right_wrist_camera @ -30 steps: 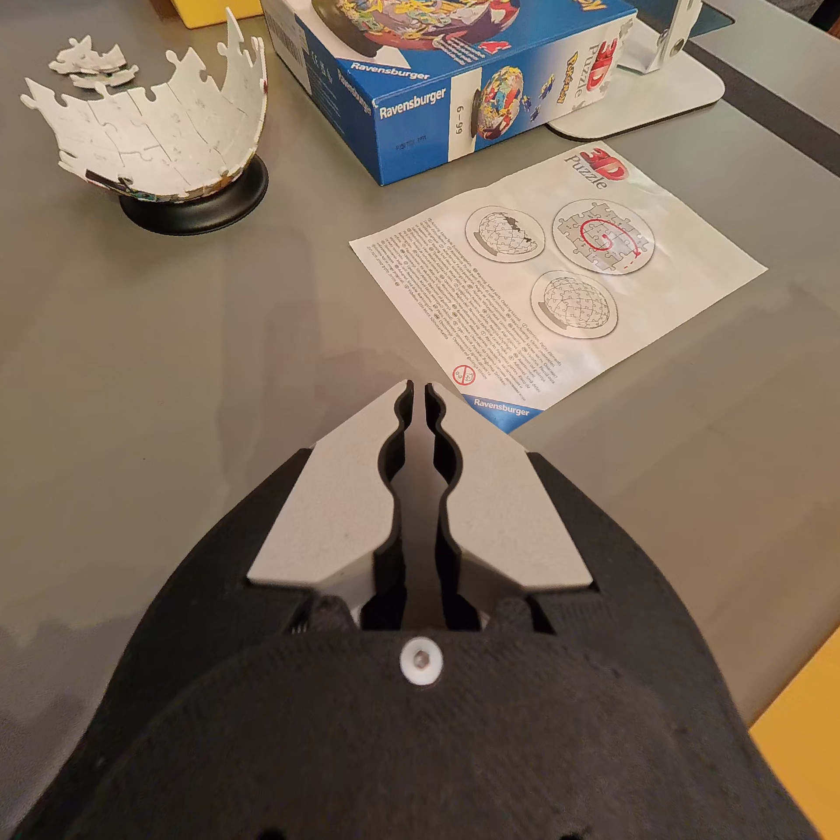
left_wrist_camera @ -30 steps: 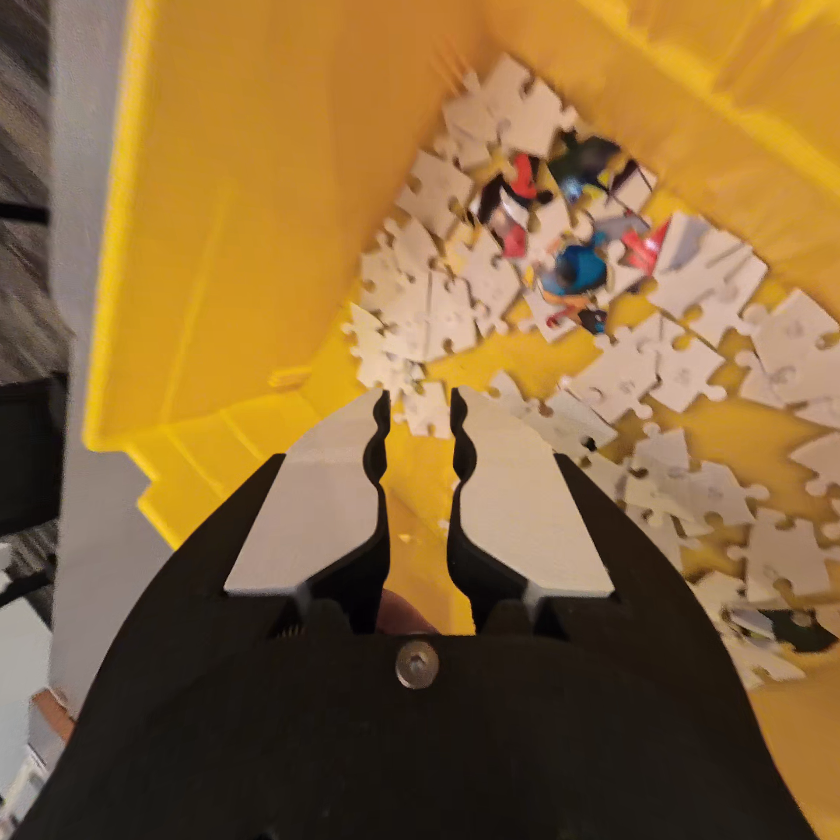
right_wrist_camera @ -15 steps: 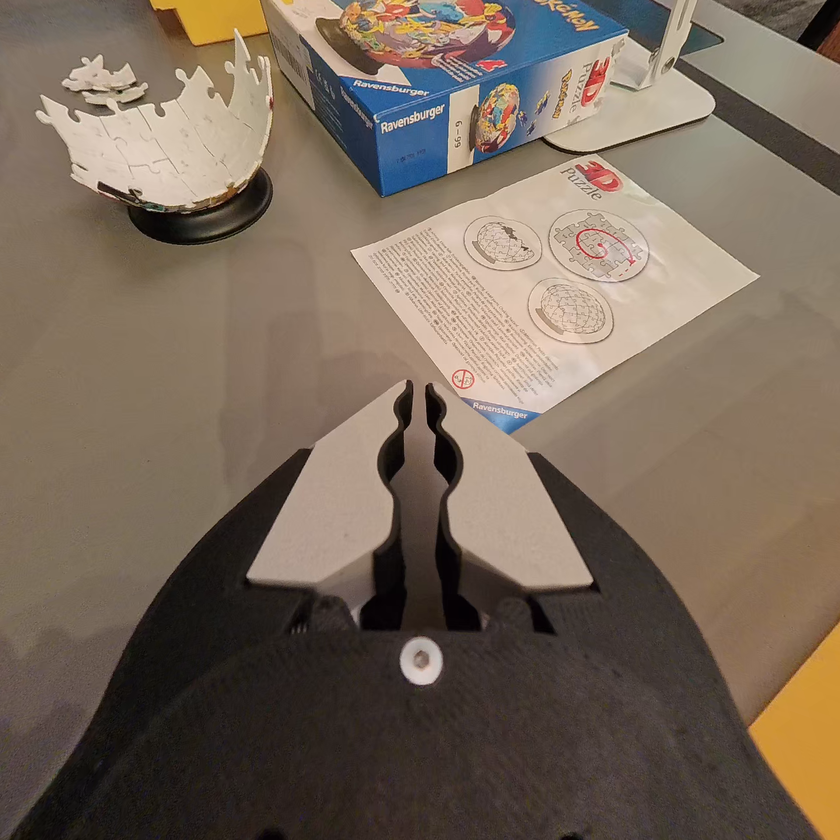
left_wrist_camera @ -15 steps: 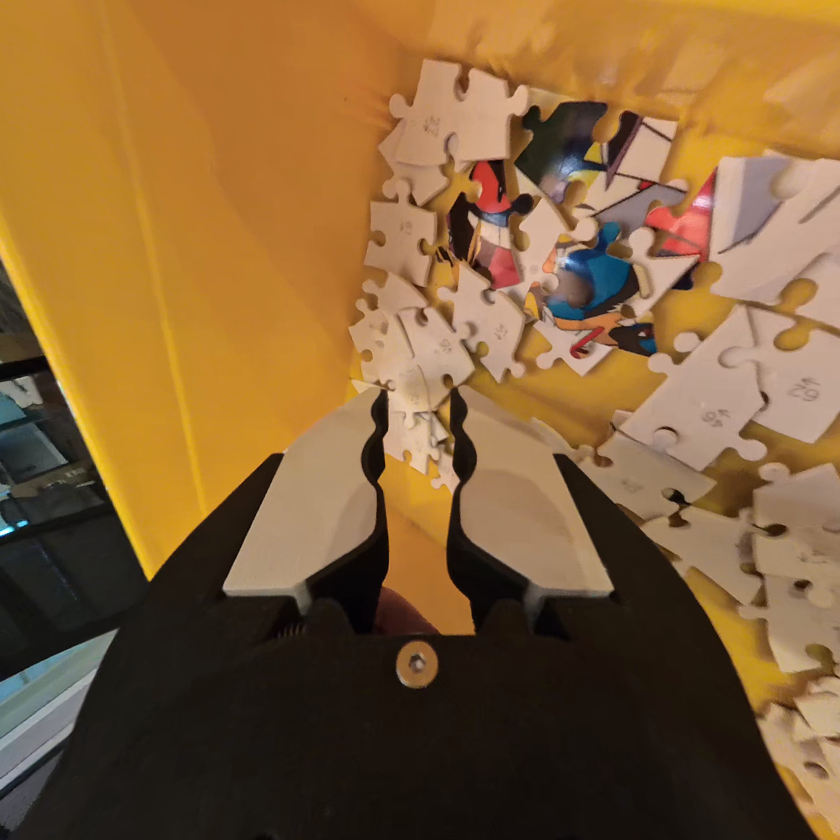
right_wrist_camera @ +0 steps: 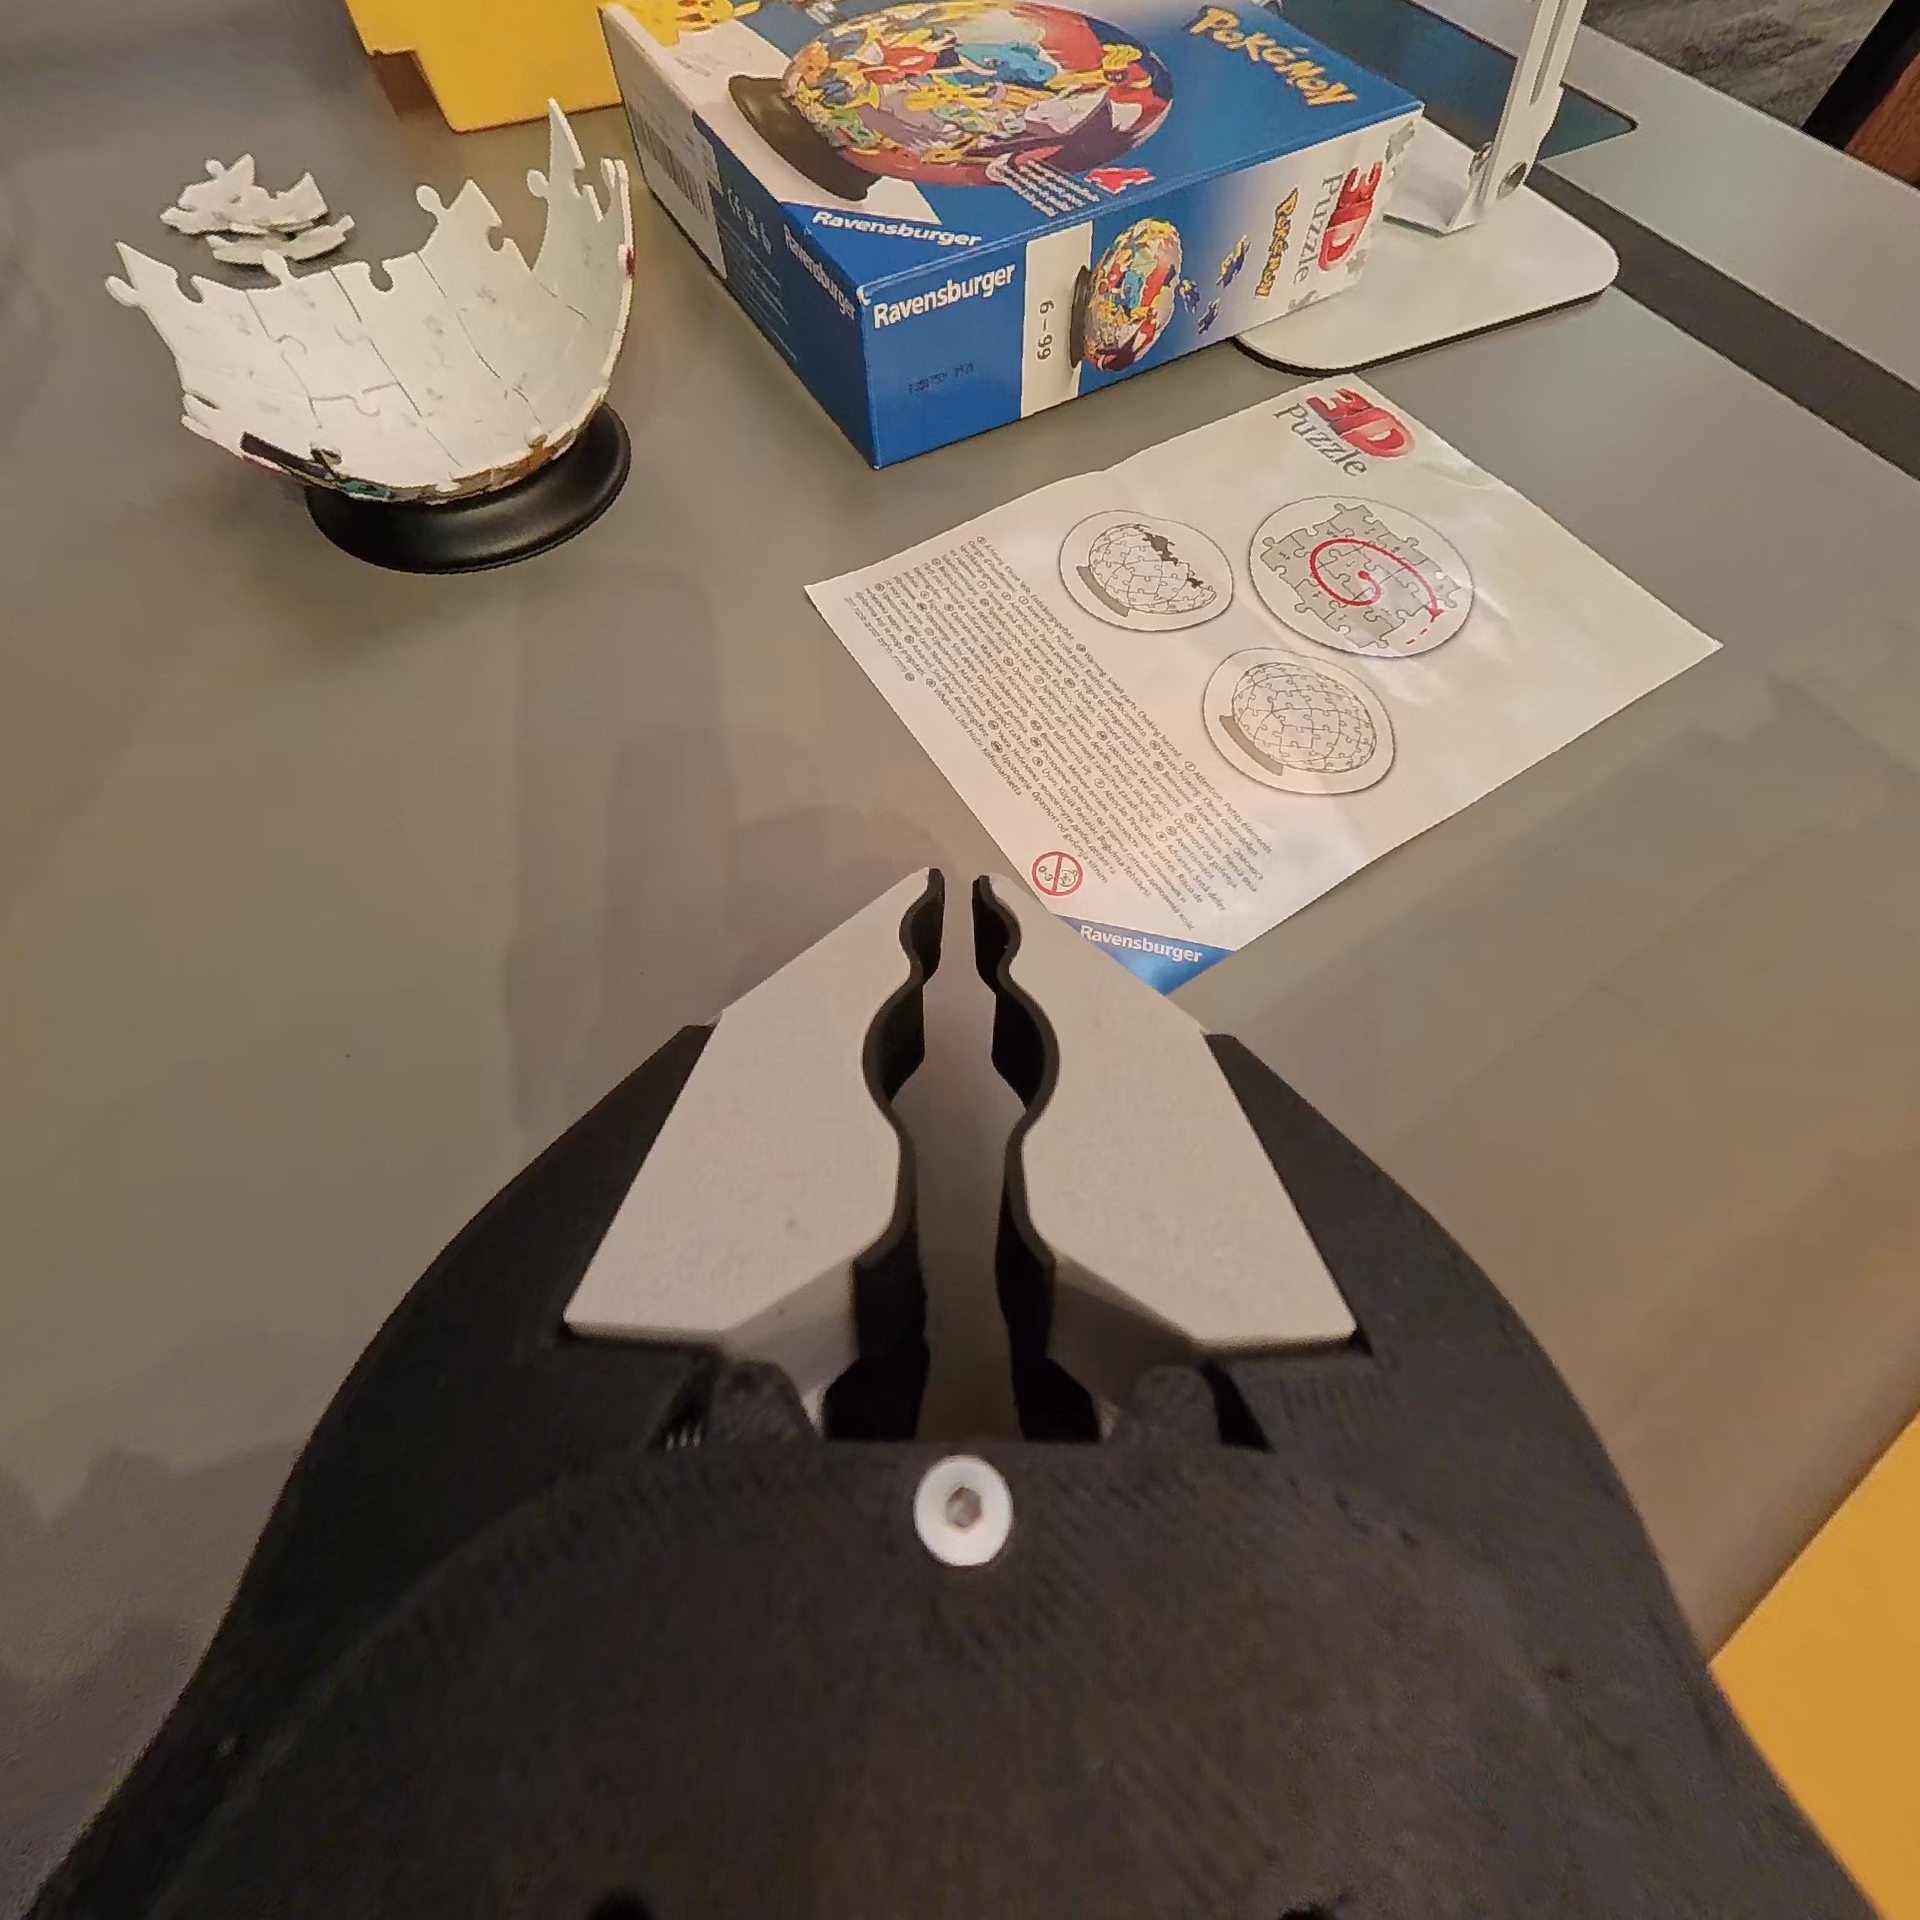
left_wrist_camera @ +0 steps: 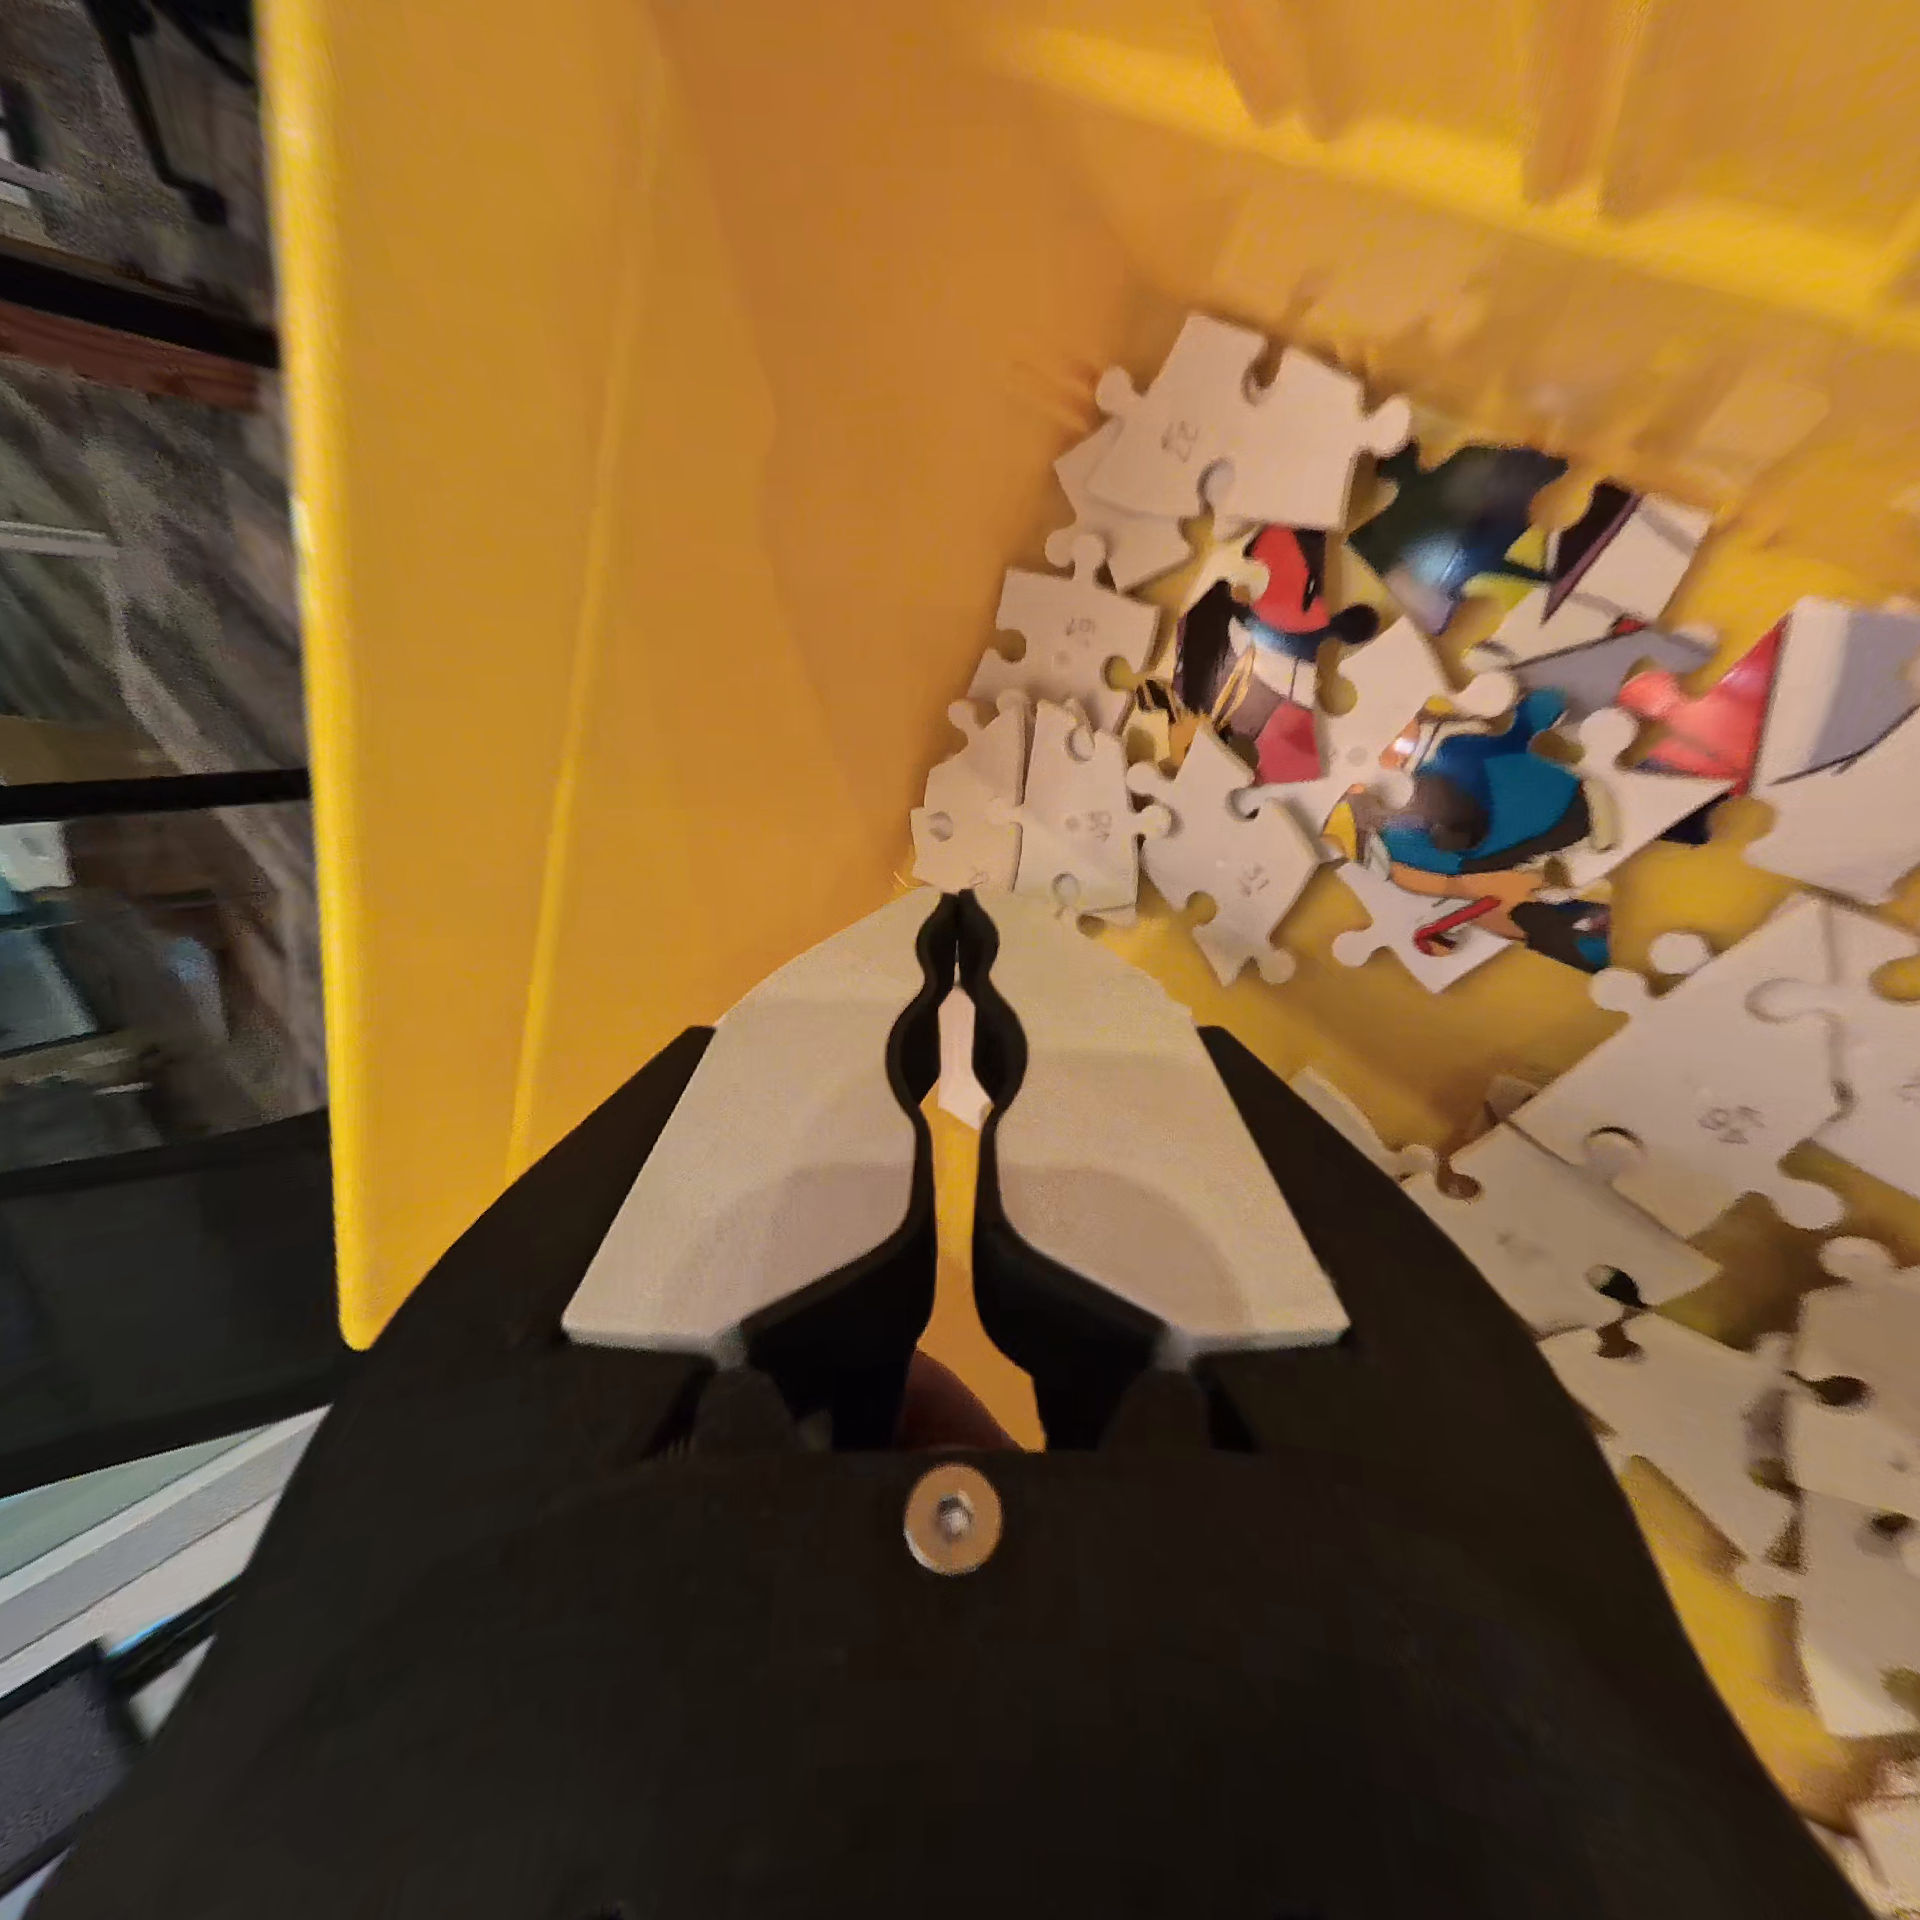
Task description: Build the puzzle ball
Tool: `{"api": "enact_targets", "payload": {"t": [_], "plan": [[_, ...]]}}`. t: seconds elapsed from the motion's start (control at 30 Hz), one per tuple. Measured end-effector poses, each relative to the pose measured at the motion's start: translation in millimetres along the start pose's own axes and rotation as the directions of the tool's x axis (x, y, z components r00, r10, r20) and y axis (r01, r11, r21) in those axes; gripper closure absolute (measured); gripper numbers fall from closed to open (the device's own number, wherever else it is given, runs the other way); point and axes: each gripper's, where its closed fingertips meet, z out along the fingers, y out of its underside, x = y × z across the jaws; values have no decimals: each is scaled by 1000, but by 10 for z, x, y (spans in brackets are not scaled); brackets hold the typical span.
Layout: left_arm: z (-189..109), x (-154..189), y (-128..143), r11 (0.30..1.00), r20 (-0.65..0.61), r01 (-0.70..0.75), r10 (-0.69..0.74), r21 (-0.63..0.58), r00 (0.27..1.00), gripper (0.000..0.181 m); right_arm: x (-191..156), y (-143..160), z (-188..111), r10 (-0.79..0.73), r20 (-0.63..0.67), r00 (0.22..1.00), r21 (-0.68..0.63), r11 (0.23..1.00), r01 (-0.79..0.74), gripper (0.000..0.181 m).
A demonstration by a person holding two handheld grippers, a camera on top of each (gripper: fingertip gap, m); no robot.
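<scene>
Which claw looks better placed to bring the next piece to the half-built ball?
Left. The left claw is inside the yellow bin, tips closed at a white puzzle piece. The right claw hangs empty over the table.

Brand lettering on blue box (right_wrist_camera: 997, 260), leaflet (right_wrist_camera: 1247, 665); faint, perhaps numerals, on puzzle pieces (left_wrist_camera: 1226, 436).

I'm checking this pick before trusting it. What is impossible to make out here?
- Left wrist view: whether the shut left claw actually pinches a puzzle piece; its fingers hide all but a white sliver.
- Same view: yellow bin is blurred and cut off.
- Right wrist view: the half-built puzzle ball hides its own outer picture side.
</scene>
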Motion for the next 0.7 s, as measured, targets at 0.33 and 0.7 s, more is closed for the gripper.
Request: {"api": "enact_targets", "payload": {"t": [0.33,0.7], "plan": [[42,150,-58,977,-201,214,-209,2,957,162,0,-7,-3,-1,-1,1000,4,1000,1,177],[-149,310,72,994,-266,86,-102,-70,959,145,-1,-15,-8,0,0,1000,10,1000,0,177]]}}
